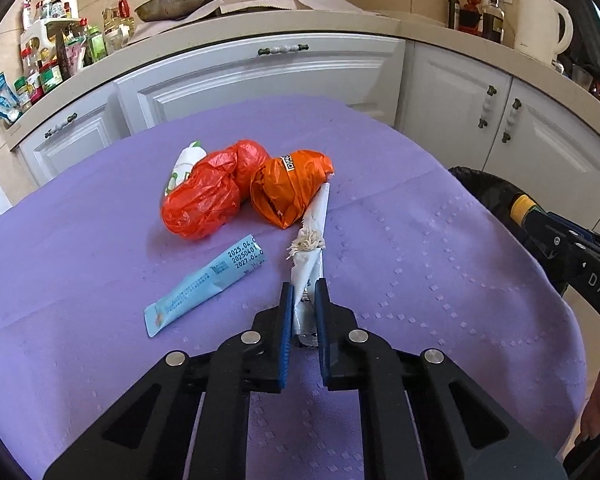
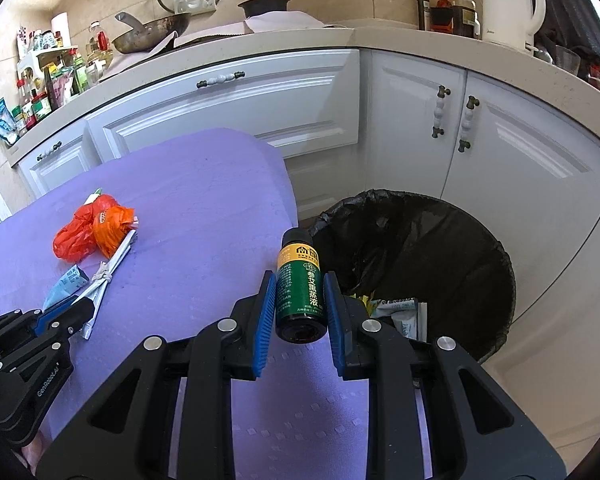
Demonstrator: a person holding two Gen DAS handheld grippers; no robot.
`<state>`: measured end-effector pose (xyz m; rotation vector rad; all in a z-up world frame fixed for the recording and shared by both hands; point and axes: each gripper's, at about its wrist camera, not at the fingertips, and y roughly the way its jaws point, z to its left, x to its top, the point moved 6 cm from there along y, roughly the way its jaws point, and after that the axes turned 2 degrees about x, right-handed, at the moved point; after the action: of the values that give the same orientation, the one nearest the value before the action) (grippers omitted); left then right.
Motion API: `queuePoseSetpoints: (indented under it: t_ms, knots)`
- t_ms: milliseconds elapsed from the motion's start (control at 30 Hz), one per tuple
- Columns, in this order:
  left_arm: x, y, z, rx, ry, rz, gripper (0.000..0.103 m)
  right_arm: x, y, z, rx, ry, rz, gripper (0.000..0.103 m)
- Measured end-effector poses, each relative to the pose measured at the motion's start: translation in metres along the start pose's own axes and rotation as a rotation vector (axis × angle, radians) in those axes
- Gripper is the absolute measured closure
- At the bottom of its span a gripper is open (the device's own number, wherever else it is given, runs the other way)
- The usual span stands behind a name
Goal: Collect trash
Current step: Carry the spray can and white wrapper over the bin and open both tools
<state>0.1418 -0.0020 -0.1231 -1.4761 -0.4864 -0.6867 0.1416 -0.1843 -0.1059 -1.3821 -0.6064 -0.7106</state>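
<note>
Some wrappers already lie in the bin point(image 2: 480, 240) just off the bench point(image 2: 204, 184) edge, the right claw point(image 2: 300, 300) pinches a bottle point(image 2: 300, 284) at that edge with open room to the bin, the left claw point(image 1: 304, 312) pinches a white wrapper point(image 1: 314, 232), and two orange bags point(image 1: 236, 188) and a blue sachet point(image 1: 204, 284) remain, farther from the bin.

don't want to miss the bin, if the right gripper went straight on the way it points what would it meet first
Likely the near rim of the black-lined trash bin; the right gripper, holding the green bottle, points across the purple table's edge toward it. Depth is unclear.
</note>
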Motion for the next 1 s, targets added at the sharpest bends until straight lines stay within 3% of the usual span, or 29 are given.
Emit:
queuePoseSetpoints:
  t_ms: [267,533,1000]
  knots:
    - [0.009,-0.023,-0.006,-0.045,-0.013,-0.065,0.093,0.007,-0.014,-0.004,-0.011,0.003,-0.037,0.079]
    - [0.038,-0.050,-0.015,-0.083,-0.031,-0.172,0.093,0.022,-0.031,-0.025,-0.055,0.030,-0.092,0.079]
    - [0.079,-0.048,-0.074,-0.163,0.029,-0.240,0.093,0.044,-0.047,-0.075,-0.151,0.064,-0.165,0.079]
